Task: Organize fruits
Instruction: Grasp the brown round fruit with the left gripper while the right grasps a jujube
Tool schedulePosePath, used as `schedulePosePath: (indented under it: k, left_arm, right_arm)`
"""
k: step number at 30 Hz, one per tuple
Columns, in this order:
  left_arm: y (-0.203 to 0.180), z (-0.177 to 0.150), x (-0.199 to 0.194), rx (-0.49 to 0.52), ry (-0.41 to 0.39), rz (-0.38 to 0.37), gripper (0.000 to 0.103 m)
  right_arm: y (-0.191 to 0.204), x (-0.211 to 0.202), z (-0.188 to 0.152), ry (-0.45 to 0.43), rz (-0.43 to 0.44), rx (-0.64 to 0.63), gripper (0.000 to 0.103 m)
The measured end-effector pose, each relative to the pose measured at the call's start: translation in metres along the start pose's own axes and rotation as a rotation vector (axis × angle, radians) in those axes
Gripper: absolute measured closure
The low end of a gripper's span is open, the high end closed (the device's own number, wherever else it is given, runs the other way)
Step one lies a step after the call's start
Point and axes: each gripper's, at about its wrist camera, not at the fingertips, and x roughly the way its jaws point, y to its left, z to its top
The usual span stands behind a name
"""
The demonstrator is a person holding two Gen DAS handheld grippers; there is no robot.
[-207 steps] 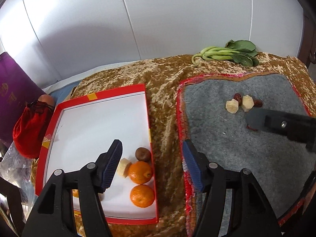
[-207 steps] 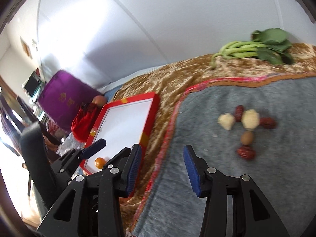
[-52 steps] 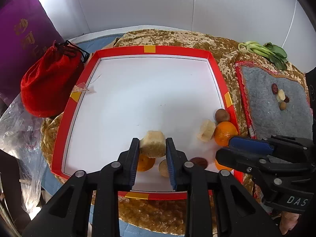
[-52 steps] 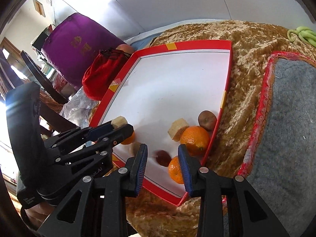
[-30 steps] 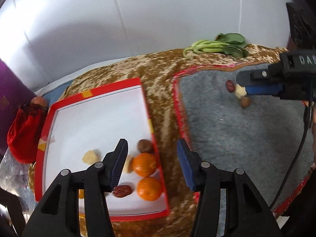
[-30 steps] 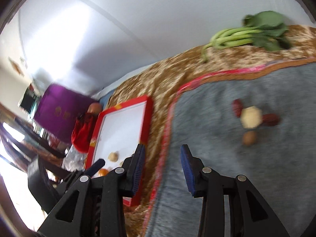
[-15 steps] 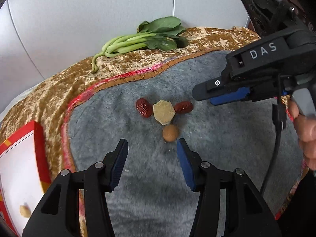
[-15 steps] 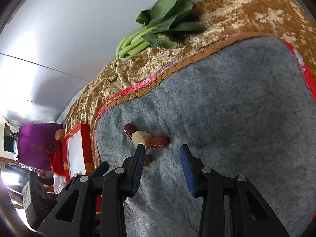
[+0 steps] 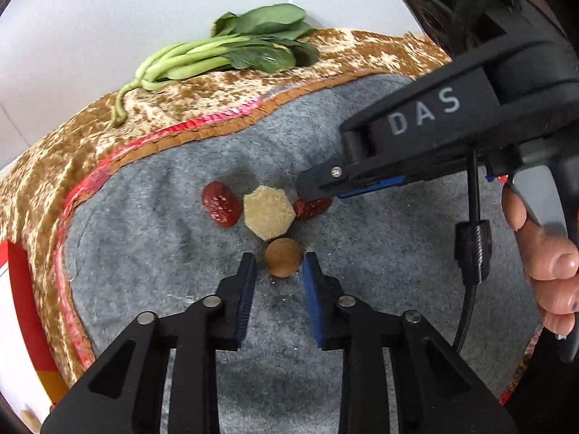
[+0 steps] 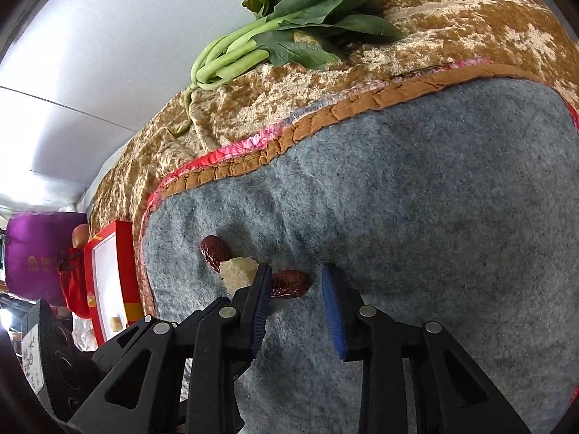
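Closing around the small round brown fruit (image 9: 282, 261), the left gripper (image 9: 279, 271) is being brought down steeply at the centre of its view; the jaws are narrowing with the fruit between them, and the right pad (image 9: 314, 289) seems just to touch it, while a thin gap is showing on the other side. The right gripper (image 10: 295, 291) is also being closed, over the dark red date (image 10: 289, 283) lying on the grey mat (image 10: 434, 217); its pads are not yet pressing. For a good pick, each fruit is being kept centred between the pads, and the pale cut piece (image 9: 268, 212) beside should not be pushed. A hand (image 9: 542, 260) is being seen at the right edge of the left view, squeezing the trigger. The red tray (image 10: 125, 246) is waiting at the left.
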Motion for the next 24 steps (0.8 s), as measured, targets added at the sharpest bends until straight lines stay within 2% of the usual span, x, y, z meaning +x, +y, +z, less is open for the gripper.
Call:
schedulePosePath:
  k: [3, 11, 16, 24]
  left_arm:
    - [-0.001, 0.001, 0.006, 0.014, 0.009, 0.002, 0.080]
    - [0.006, 0.003, 0.008, -0.034, -0.006, -0.014, 0.080]
    - [0.008, 0.004, 0.009, -0.033, -0.013, -0.005, 0.084]
    - [0.011, -0.001, -0.009, -0.061, -0.059, 0.019, 0.084]
  right_arm:
    - [0.009, 0.005, -0.001, 0.011, -0.013, -0.025, 0.074]
    - [0.020, 0.010, -0.005, 0.005, -0.066, -0.052, 0.079]
    - [0.020, 0.017, -0.007, 0.012, -0.058, -0.037, 0.086]
    - [0.020, -0.001, -0.012, -0.030, -0.033, -0.031, 0.087]
